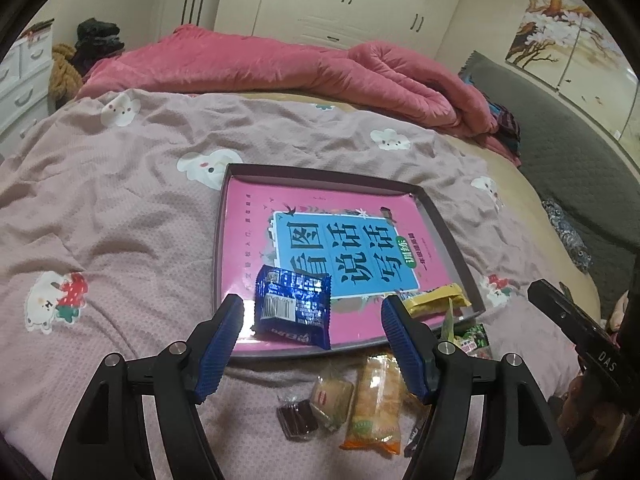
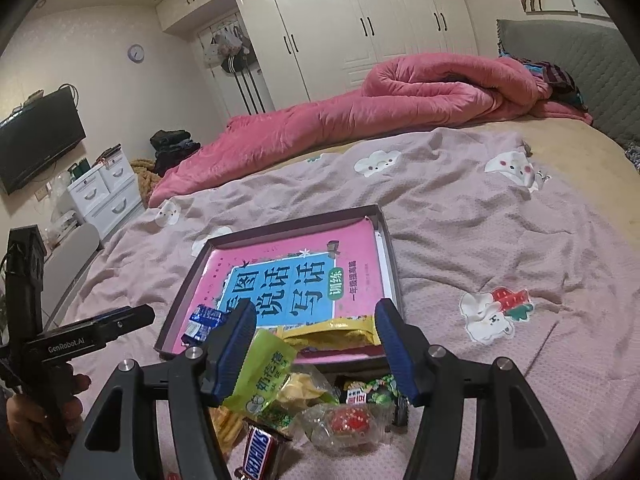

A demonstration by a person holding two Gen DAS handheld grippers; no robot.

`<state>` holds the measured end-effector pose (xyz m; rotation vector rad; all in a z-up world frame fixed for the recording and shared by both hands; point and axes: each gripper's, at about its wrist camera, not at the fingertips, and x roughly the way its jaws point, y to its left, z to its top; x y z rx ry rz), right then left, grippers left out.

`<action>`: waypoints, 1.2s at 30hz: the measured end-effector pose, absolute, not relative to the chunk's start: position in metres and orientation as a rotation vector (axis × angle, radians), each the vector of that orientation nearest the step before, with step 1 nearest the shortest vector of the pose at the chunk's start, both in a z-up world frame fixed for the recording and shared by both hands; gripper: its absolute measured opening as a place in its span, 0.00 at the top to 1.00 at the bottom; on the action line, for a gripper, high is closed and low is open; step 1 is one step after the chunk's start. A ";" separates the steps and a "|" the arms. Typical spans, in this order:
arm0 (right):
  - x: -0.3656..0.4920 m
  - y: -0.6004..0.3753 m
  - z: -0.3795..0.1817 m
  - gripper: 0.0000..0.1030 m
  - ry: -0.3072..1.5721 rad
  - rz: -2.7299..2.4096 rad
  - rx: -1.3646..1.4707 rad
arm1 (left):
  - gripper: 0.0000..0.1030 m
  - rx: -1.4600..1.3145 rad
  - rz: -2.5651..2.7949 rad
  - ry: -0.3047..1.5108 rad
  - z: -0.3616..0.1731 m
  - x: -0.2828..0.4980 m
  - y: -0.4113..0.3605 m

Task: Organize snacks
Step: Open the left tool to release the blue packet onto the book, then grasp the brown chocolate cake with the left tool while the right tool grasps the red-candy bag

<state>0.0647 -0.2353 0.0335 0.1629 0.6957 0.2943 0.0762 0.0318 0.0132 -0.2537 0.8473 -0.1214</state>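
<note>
A shallow dark tray (image 1: 448,224) lined with a pink book cover lies on the bed; it also shows in the right wrist view (image 2: 394,264). A blue snack packet (image 1: 296,308) stands against the tray's near edge, between the fingers of my open left gripper (image 1: 312,308). A yellow packet (image 1: 436,300) lies in the tray's near right corner. My right gripper (image 2: 316,320) is open above a green packet (image 2: 264,376). Loose snacks lie on the bed in front of the tray: an orange packet (image 1: 376,404), a Snickers bar (image 2: 258,454), a clear-wrapped red sweet (image 2: 348,420).
A pink quilt (image 1: 280,68) is rolled along the far side of the bed. The grey headboard (image 1: 560,152) is at right. White drawers (image 2: 104,192) and a television (image 2: 36,140) stand at left. The bedsheet (image 1: 100,216) spreads left of the tray.
</note>
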 end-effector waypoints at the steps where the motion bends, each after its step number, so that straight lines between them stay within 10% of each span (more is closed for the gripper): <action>1: 0.063 -0.236 0.033 0.40 0.698 0.295 0.164 | 0.29 -0.252 -0.122 0.849 0.013 0.075 0.032; 36: 0.029 -0.246 0.000 0.38 0.870 0.251 0.241 | 0.29 -0.230 -0.123 1.060 -0.041 0.037 0.039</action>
